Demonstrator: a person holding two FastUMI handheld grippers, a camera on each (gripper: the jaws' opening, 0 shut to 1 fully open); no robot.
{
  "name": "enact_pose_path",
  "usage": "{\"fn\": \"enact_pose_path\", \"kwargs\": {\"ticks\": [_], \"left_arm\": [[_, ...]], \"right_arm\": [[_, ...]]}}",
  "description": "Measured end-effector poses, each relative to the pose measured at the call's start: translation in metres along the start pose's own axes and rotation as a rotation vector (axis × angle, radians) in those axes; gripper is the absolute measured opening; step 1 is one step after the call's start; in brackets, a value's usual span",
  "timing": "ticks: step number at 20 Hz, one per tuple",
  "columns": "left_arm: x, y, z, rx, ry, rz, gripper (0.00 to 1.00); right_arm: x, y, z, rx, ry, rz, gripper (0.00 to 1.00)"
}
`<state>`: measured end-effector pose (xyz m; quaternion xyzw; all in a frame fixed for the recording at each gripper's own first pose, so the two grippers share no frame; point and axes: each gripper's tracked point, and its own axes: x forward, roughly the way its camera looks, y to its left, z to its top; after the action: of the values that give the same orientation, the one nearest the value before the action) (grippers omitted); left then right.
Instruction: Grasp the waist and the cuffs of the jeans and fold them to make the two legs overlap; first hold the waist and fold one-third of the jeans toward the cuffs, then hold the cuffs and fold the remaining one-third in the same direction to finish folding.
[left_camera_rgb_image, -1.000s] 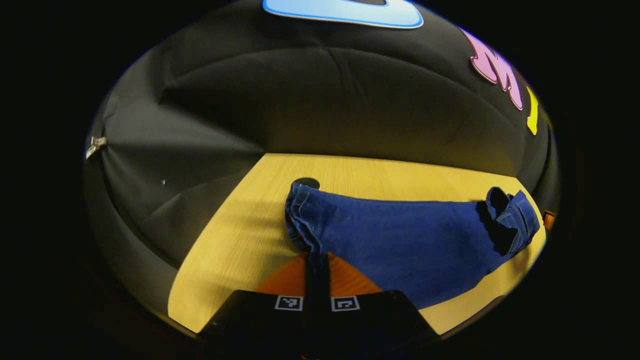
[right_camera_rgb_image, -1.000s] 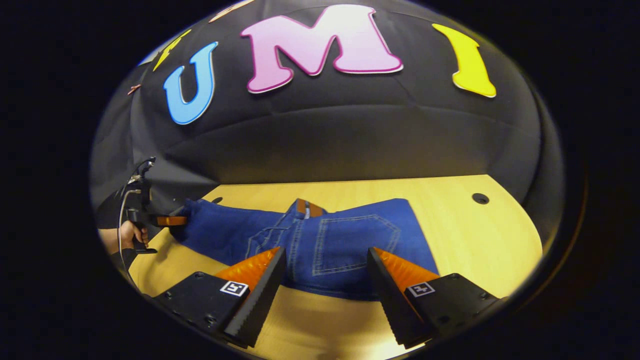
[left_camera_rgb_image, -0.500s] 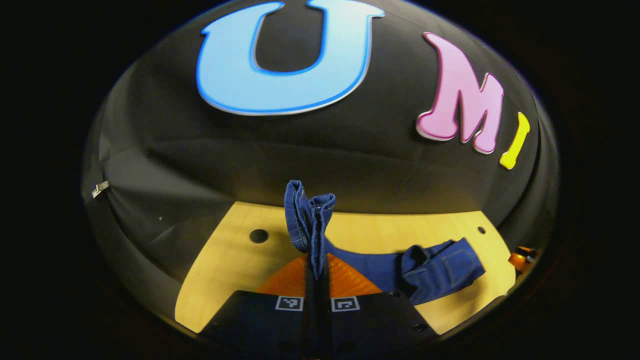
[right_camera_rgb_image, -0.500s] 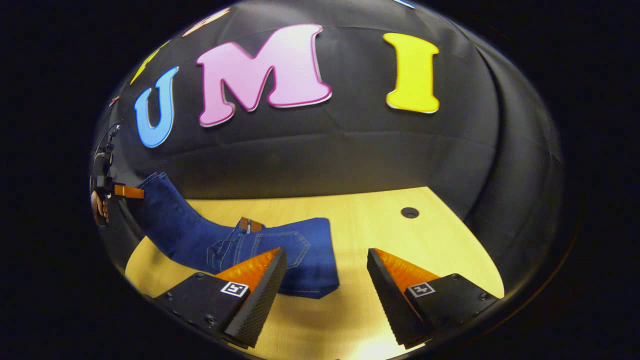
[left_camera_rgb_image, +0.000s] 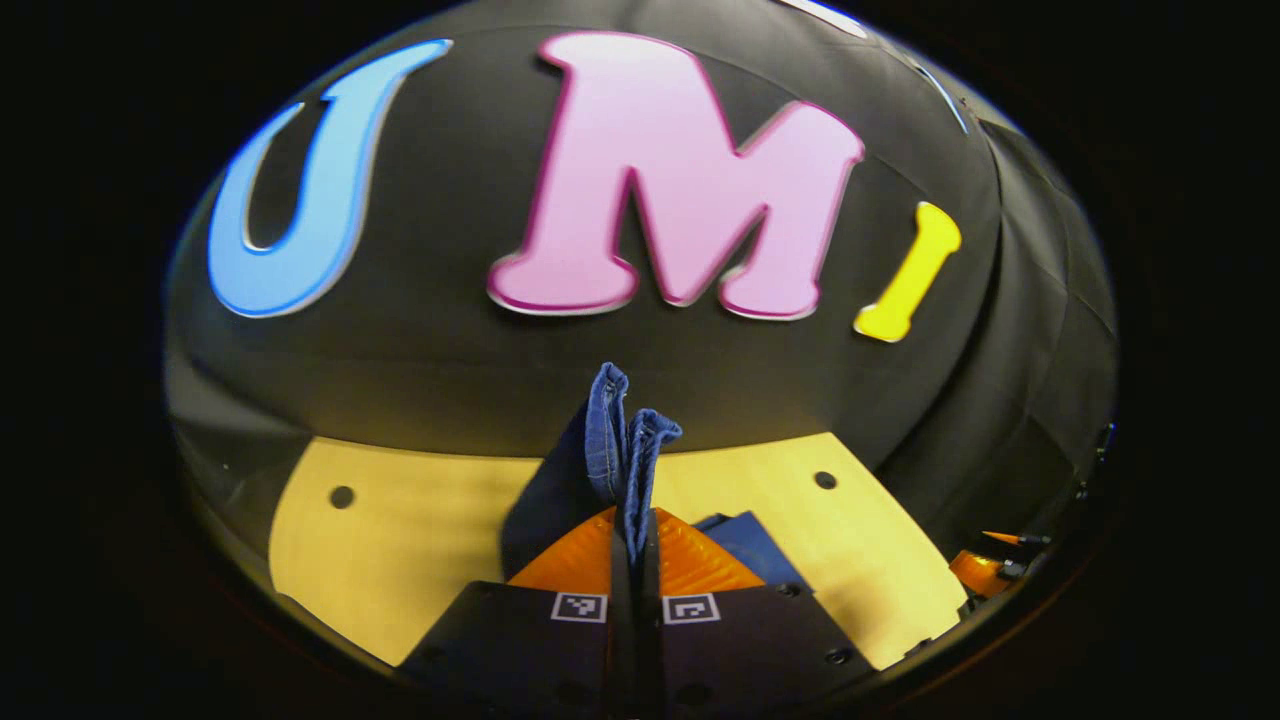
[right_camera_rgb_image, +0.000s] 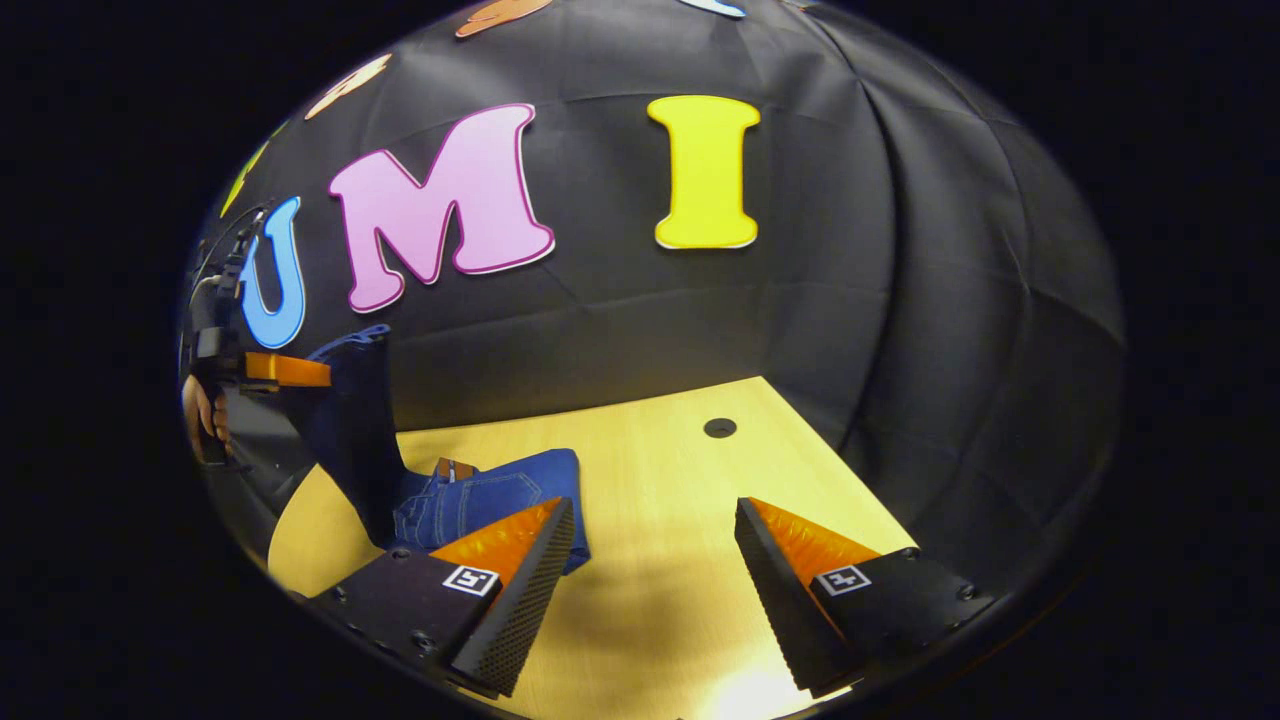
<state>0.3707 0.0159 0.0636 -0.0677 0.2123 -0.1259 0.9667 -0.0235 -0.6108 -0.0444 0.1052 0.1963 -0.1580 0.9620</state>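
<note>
Dark blue jeans: their cuffs (left_camera_rgb_image: 622, 440) stick up between the fingers of my left gripper (left_camera_rgb_image: 634, 545), which is shut on them and holds them above the table. In the right gripper view the left gripper (right_camera_rgb_image: 285, 371) is raised at the far left in a person's hand (right_camera_rgb_image: 196, 418). The jeans legs (right_camera_rgb_image: 356, 430) hang steeply down from it to the waist part (right_camera_rgb_image: 492, 497), which lies flat on the wooden table (right_camera_rgb_image: 650, 560) with a back pocket facing up. My right gripper (right_camera_rgb_image: 655, 560) stands open over bare table, to the right of the waist, nothing between its fingers.
The wooden table (left_camera_rgb_image: 400, 520) has small round holes (right_camera_rgb_image: 719, 428) (left_camera_rgb_image: 342, 496) (left_camera_rgb_image: 825, 480) near its far edge. The black cloth wall closes in behind and to the sides. The right gripper (left_camera_rgb_image: 985, 570) shows at the low right of the left gripper view.
My left gripper has lifted the cuffs off the table and carried them toward the waist, so the legs now hang steeply. My right gripper has drifted right, away from the waist, still open.
</note>
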Motion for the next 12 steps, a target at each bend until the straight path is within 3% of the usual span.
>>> {"fn": "enact_pose_path", "kwargs": {"ticks": [4, 9, 12], "left_arm": [[0.054, -0.066, -0.05, -0.013, 0.09, -0.079, 0.06], [0.109, -0.106, -0.105, -0.003, 0.166, -0.055, 0.07], [0.125, -0.12, -0.136, 0.009, 0.241, -0.065, 0.13]], "right_arm": [[-0.023, -0.031, -0.012, 0.052, 0.02, -0.048, 0.98], [-0.044, -0.052, -0.034, 0.074, 0.057, -0.086, 0.99], [-0.044, -0.054, -0.036, 0.08, 0.066, -0.106, 0.98]]}}
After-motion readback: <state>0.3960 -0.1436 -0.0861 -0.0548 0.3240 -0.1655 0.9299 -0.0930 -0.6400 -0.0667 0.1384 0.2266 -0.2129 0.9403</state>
